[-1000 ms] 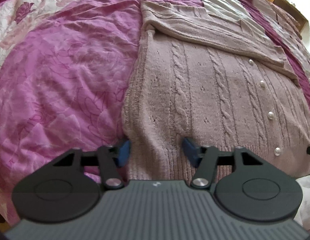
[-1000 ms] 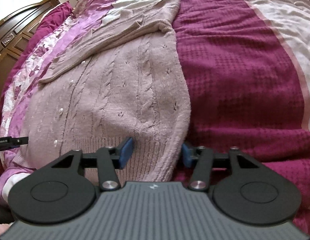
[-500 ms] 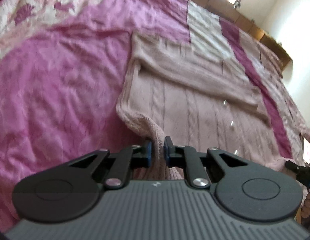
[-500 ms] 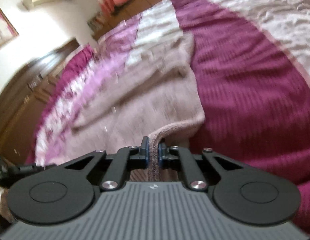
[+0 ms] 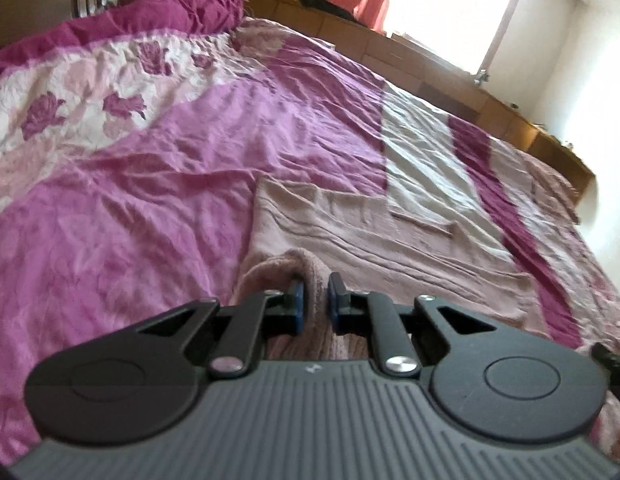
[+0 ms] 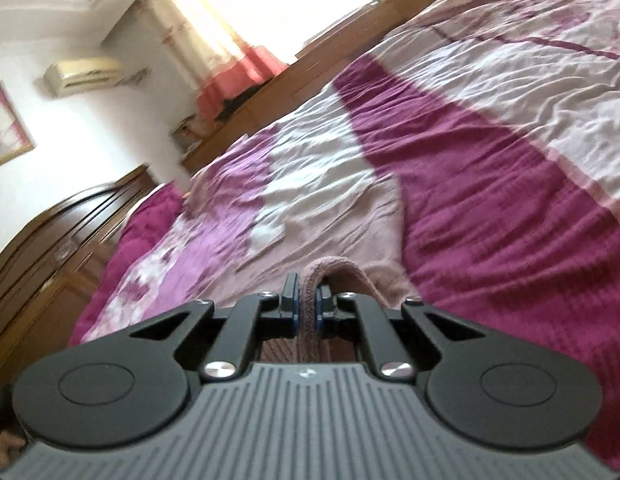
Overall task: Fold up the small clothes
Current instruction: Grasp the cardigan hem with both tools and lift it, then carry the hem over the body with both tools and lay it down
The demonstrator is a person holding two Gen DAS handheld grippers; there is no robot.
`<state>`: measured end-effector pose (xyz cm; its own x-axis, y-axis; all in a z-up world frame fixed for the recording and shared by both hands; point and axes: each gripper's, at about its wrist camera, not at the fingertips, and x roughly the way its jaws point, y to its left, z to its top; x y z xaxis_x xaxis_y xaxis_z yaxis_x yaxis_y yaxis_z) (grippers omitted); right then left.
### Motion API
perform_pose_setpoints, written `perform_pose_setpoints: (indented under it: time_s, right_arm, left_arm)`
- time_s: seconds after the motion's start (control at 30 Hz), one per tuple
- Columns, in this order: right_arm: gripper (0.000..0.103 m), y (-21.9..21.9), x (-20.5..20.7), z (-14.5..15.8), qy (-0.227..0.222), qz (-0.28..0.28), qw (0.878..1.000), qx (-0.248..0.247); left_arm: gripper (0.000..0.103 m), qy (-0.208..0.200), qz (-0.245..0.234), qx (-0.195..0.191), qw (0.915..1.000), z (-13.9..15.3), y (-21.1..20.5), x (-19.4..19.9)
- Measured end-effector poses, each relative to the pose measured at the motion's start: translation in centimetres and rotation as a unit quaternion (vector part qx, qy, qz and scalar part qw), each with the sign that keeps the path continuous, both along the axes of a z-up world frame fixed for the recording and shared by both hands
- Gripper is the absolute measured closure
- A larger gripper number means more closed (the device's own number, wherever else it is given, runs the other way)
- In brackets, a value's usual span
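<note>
A dusty-pink cable-knit cardigan [image 5: 390, 236] lies on the bed, its upper part and folded sleeves spread flat ahead. My left gripper [image 5: 314, 300] is shut on the cardigan's bottom hem at its left corner and holds it lifted. My right gripper [image 6: 307, 307] is shut on the hem's right corner [image 6: 330, 276], also lifted off the bed. The cardigan's far part shows flat in the right wrist view [image 6: 350, 220]. The lower body of the cardigan hangs under the grippers, mostly hidden.
The bed has a pink, magenta and white patchwork cover [image 5: 149, 184]. A wooden headboard and cabinets [image 6: 49, 248] stand at the left. A wooden ledge [image 5: 450, 80] runs under the bright window at the far side.
Both grippers closed on the cardigan's bottom hem corners and lifted them up and forward; the views tilted upward toward the far wall and window.
</note>
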<state>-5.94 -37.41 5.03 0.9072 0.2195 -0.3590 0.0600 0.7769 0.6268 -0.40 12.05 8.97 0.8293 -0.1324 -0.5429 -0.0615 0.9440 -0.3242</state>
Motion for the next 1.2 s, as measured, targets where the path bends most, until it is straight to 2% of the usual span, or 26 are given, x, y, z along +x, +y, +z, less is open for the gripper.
perform_pose_setpoints:
  time_s: [0.13,0.27,0.37,0.6,0.73,0.9,0.93,1.1,1.2]
  right_arm:
    - [0.096,-0.2,2.0,-1.6,0.018,-0.037,0.999,-0.016]
    - [0.096,0.3,3.9,-3.8,0.053,-0.042,0.996,-0.050]
    - [0.095,0.6,4.4,-5.0,0.070,-0.041,0.995,-0.055]
    - [0.094,0.5,4.5,-5.7,0.084,-0.043,0.995,-0.040]
    - [0.081,0.4,4.2,-5.2,0.089,-0.037,0.995,-0.023]
    - [0.064,0.9,3.3,-3.9,0.090,-0.032,0.995,-0.023]
    - [0.060,1.0,3.1,-3.6,0.089,-0.030,0.995,-0.024]
    - [0.054,1.0,1.4,-2.0,0.084,-0.026,0.995,-0.038]
    - [0.054,0.5,0.3,-1.4,0.083,-0.028,0.996,-0.037]
  left_arm:
    - [0.089,0.014,0.022,0.008,0.9996,-1.9,-0.2,2.4]
    - [0.089,0.050,0.031,0.032,0.9978,-4.4,-0.7,4.4]
    - [0.088,0.065,0.033,0.034,0.9968,-5.6,-0.7,4.7]
    - [0.086,0.074,0.027,0.048,0.9958,-5.9,-1.1,5.0]
    - [0.082,0.079,0.019,0.043,0.9958,-5.2,-1.4,4.4]
    - [0.062,0.078,0.003,0.048,0.9958,-4.1,-1.7,3.1]
    - [0.060,0.077,-0.002,0.049,0.9958,-3.8,-1.7,2.8]
    - [0.059,0.088,-0.010,0.045,0.9951,-3.2,-1.6,1.6]
    - [0.059,0.090,-0.013,0.050,0.9946,-3.0,-1.4,0.8]
